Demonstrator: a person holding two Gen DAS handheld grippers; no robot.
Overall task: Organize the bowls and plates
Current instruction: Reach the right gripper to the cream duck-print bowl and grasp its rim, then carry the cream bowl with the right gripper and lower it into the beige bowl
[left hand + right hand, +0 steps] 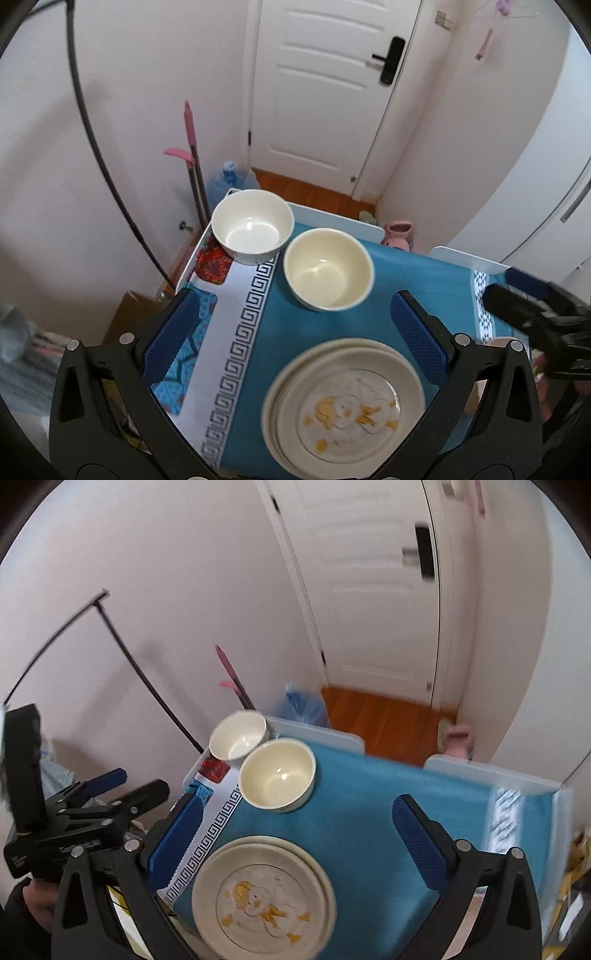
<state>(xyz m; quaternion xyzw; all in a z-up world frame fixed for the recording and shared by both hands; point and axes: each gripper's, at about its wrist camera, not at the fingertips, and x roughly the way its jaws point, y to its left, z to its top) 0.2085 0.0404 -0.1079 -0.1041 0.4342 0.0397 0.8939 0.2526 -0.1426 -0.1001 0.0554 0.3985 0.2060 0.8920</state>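
Observation:
A stack of cream plates [343, 402] with a yellow drawing on the top one lies on the blue tablecloth [417, 280] near the front. Beyond it stand two bowls: a cream bowl [328, 267] in the middle and a white bowl [253, 225] at the far left corner. My left gripper [295, 332] is open and empty, hovering above the plates. My right gripper [299, 834] is open and empty too, above the plate stack [264, 893], with the cream bowl [277, 773] and white bowl [237, 736] ahead of it. Each gripper shows at the edge of the other's view.
The table has a raised white rim [332, 216]. A white door [317, 85], a water jug [229, 182] and a pink vase [397, 232] stand on the floor behind. A black stand pole [107, 155] rises at the left.

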